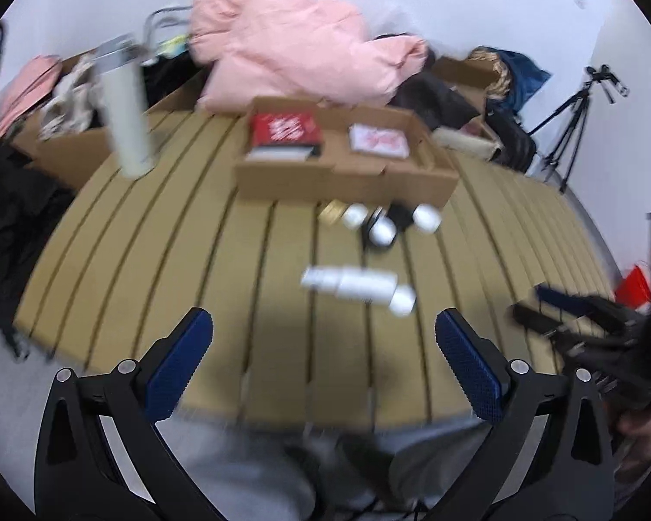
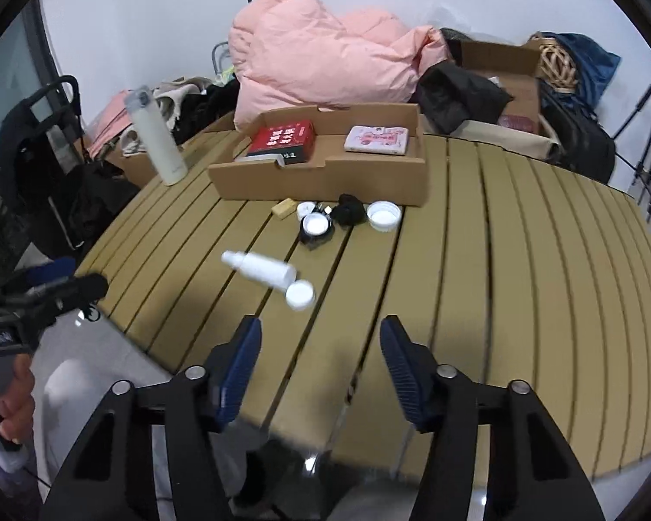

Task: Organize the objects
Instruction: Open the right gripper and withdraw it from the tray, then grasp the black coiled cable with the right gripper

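A white spray bottle [image 2: 262, 270] lies on its side on the slatted table, a white cap [image 2: 300, 295] at its end. The bottle [image 1: 353, 284] shows blurred in the left wrist view. Behind it sit a tan block [image 2: 285, 208], small white jars [image 2: 316, 225], a black lump [image 2: 348, 210] and a white lid [image 2: 383, 215]. A cardboard tray [image 2: 321, 178] holds a red box [image 2: 283, 140] and a pink packet [image 2: 376, 138]. My left gripper [image 1: 324, 330] is open near the table's front edge. My right gripper [image 2: 320, 338] is open too, its jaws narrower, nothing between them.
A tall white flask [image 2: 156, 139] stands at the table's left back. A pink padded jacket [image 2: 325, 56], cardboard boxes and bags crowd the far side. A tripod [image 1: 573, 117] stands right of the table. A hand [image 2: 15, 399] holds the other gripper at left.
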The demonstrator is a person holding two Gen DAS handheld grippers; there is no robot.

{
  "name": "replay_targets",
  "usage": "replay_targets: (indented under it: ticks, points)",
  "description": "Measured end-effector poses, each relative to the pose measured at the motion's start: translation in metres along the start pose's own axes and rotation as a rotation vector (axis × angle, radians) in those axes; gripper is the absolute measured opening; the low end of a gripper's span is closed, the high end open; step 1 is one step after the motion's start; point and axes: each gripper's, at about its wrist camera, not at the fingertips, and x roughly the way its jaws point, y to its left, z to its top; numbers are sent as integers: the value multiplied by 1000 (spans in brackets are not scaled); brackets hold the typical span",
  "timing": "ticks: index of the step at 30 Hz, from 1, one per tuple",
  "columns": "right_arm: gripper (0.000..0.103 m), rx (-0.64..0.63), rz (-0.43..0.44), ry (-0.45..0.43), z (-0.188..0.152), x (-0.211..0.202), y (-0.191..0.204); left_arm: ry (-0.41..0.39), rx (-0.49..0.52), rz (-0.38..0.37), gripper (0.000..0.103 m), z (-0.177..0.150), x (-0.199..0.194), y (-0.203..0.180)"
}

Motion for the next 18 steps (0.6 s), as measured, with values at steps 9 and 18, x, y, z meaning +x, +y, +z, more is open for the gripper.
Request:
replay_targets:
  ticks: [9,18]
  points:
    - [56,24,89,87,73,128,-6,121,-50,79,90,88,126,24]
    - [5,-31,114,106,77,186,5,164,-189,64,90,84,159,64]
